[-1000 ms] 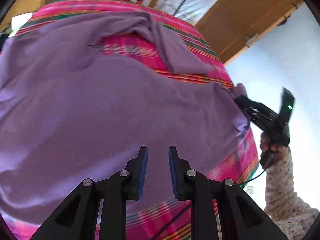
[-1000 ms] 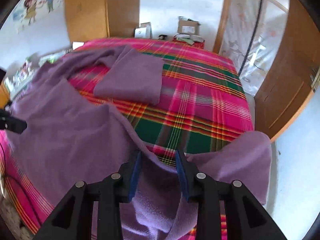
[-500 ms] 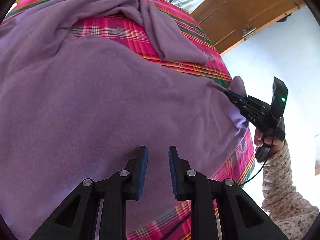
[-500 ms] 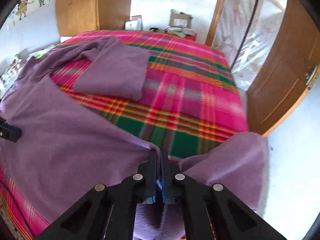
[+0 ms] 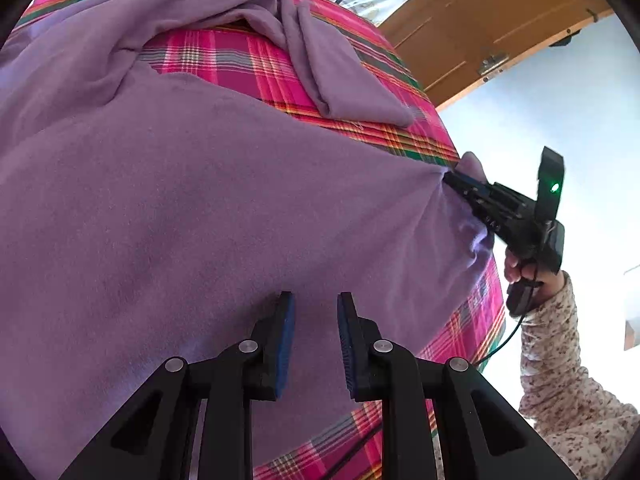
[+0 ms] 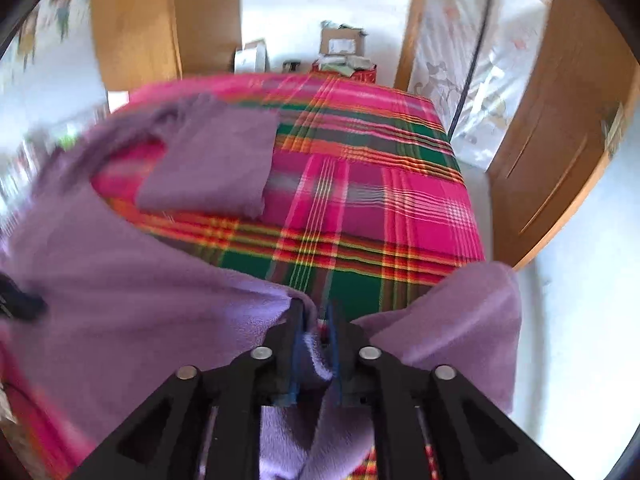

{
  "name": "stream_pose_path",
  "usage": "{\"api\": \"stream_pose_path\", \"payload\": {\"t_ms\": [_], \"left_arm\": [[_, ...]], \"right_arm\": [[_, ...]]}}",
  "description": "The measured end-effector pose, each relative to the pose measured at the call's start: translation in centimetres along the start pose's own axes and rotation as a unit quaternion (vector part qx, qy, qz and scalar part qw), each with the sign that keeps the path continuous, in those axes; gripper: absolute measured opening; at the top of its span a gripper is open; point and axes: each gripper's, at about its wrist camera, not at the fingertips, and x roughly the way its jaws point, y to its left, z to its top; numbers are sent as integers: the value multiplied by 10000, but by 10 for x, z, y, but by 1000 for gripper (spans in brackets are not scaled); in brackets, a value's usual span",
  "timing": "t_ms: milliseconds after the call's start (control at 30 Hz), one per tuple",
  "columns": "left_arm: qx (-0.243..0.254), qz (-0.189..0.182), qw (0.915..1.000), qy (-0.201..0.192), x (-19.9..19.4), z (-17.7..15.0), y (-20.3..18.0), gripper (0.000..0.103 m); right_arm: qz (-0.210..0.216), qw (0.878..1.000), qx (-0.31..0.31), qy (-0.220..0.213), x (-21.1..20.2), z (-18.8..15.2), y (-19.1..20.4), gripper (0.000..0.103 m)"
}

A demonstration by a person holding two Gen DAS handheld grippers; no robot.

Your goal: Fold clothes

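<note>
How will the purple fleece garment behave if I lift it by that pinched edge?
Probably floppy: the purple garment drapes in soft folds over the plaid bedspread. With cloth bunched between the right gripper jaws, which have just been opening, it may slip. The left gripper hovers open, so the far side would likely sag.

Plaid-covered bed [image 6: 360, 184], wooden doors [image 6: 560, 152], white walls [image 5: 560, 92]

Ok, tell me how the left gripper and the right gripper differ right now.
The left gripper hangs empty over the purple garment; the right gripper pinches a bunched edge of it, though its jaws have just been opening. The left gripper's gap is wider than the right gripper's. Both point down toward the plaid bed.
</note>
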Motion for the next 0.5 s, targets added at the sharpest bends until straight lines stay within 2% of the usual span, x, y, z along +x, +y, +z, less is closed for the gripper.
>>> {"api": "stream_pose_path", "payload": {"t_ms": [233, 367, 500], "left_arm": [[226, -165, 9995, 177, 11, -3, -15, 22], [329, -240, 9989, 247, 18, -4, -25, 22], [409, -291, 9982, 318, 24, -5, -34, 22]], "right_arm": [[74, 9951, 879, -451, -39, -21, -41, 22], [-103, 9873, 1517, -470, -46, -36, -72, 25], [55, 9798, 1916, -569, -46, -48, -87, 28]]}}
